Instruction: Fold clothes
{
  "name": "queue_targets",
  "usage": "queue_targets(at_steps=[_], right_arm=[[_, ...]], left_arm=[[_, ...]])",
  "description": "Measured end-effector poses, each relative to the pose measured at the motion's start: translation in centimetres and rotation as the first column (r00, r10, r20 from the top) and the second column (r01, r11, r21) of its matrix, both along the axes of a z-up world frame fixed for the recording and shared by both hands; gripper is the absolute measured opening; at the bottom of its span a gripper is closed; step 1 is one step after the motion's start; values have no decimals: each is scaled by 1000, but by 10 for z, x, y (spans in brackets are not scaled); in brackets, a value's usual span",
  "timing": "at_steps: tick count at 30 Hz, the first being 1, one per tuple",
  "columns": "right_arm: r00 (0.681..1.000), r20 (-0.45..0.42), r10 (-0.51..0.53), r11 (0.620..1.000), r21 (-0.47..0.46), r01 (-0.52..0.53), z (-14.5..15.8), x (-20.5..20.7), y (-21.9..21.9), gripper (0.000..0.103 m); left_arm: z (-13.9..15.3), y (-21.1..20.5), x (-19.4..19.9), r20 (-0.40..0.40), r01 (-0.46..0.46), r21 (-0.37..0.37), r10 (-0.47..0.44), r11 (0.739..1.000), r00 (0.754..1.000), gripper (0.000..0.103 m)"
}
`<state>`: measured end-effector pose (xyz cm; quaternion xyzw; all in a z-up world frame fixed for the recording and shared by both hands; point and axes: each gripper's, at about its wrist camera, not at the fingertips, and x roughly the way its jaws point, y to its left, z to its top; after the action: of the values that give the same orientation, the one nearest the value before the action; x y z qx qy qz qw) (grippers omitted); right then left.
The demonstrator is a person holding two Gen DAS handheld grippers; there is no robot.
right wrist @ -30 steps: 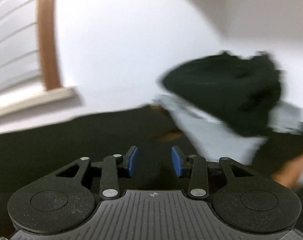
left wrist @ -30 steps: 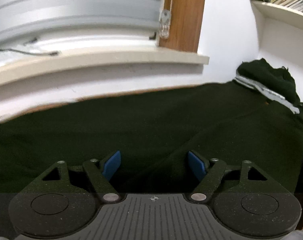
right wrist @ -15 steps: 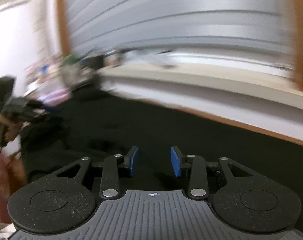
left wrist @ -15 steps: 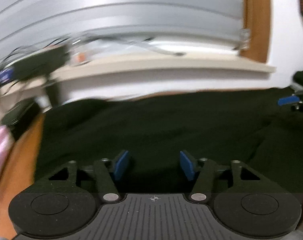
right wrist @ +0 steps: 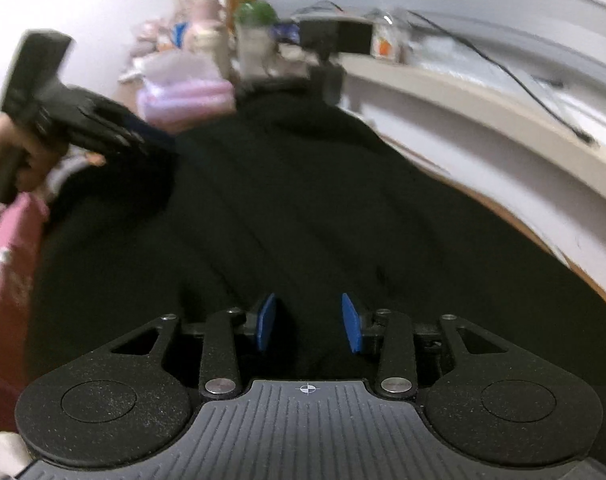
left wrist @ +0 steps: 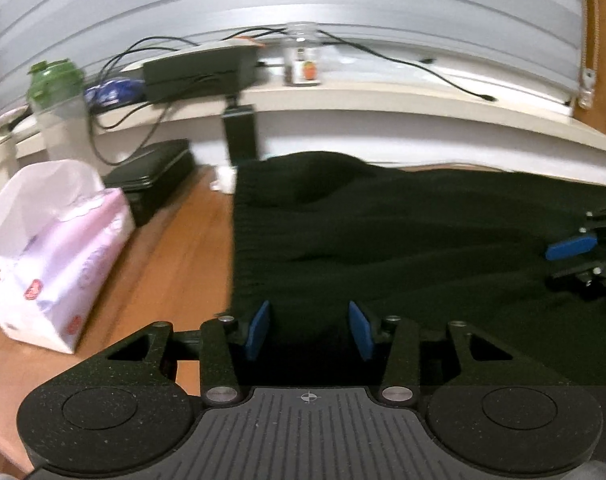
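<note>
A black knitted garment (left wrist: 403, 240) lies spread over the wooden table; it also fills the right wrist view (right wrist: 303, 208). My left gripper (left wrist: 309, 330) is open, low over the garment's near left edge, with nothing between its blue pads. My right gripper (right wrist: 309, 328) is open over the cloth, and it shows at the right of the left wrist view (left wrist: 583, 256). The left gripper, held in a hand, shows at the left of the right wrist view (right wrist: 63, 108).
A pink tissue pack (left wrist: 55, 248) sits on the wooden table (left wrist: 167, 280) left of the garment. A black case (left wrist: 155, 184), a green-lidded bottle (left wrist: 59, 112) and cables on the window sill (left wrist: 383, 96) stand behind.
Both grippers have swung left along the garment, from its right end with the grey band to its left edge. Both stay open and empty.
</note>
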<state>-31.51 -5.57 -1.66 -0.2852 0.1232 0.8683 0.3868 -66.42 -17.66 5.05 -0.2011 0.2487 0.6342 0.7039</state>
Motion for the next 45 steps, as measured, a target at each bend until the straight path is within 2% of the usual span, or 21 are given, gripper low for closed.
queue_targets(at_steps=[2,4,6,8,10,14,19,24,28,31,37,41,45], right_arm=[[999,-38,-11,1000,-11,11,-2,9,3,37],[999,-31,-17,1000,-1,17,-3,9,0,37],[1000,-17,-16,1000,12,16,-3,10,-3,37],[1000,-12,-15,1000,15,15,-4,9,-4,37],[1000,-17,-13,1000,11,14,-5,9,-2,37],[998,18,-58,998,41,57,-6,14,-2,37],[993,0,-121,992,23,121,-8,30,9,37],[990,55,-131,990,65,127,-2,17,-1,38],[998,29,-59,994,98,56,16,-15,-16,40],[999,-10,44,995,86,-43,25,-56,-25,42],[969,-67,239,971,44,-237,25,-158,-44,49],[949,-26,314,949,38,-313,18,-222,-57,50],[946,31,324,944,55,-325,13,-256,-65,59]], left_arm=[[0,2,-9,-5,-18,-3,18,1000,1000,50],[-3,7,-16,-13,-35,-11,35,999,999,52],[-6,15,-23,20,-28,-30,28,999,999,54],[-10,22,-26,50,-6,-48,8,999,999,47],[-13,27,-26,64,26,-59,-23,998,998,31],[-13,46,-19,46,61,-67,-58,996,997,31],[-14,78,-4,-2,99,-91,-100,991,995,30],[-14,86,-4,5,104,-111,-104,988,995,30],[-5,66,-16,8,102,-90,-101,991,995,33],[3,53,-24,4,98,-74,-98,992,995,33],[-3,45,-38,-30,107,-118,-111,987,993,33],[-7,47,-50,7,98,-128,-98,987,995,33],[-12,48,-54,-1,85,-143,-86,986,996,33]])
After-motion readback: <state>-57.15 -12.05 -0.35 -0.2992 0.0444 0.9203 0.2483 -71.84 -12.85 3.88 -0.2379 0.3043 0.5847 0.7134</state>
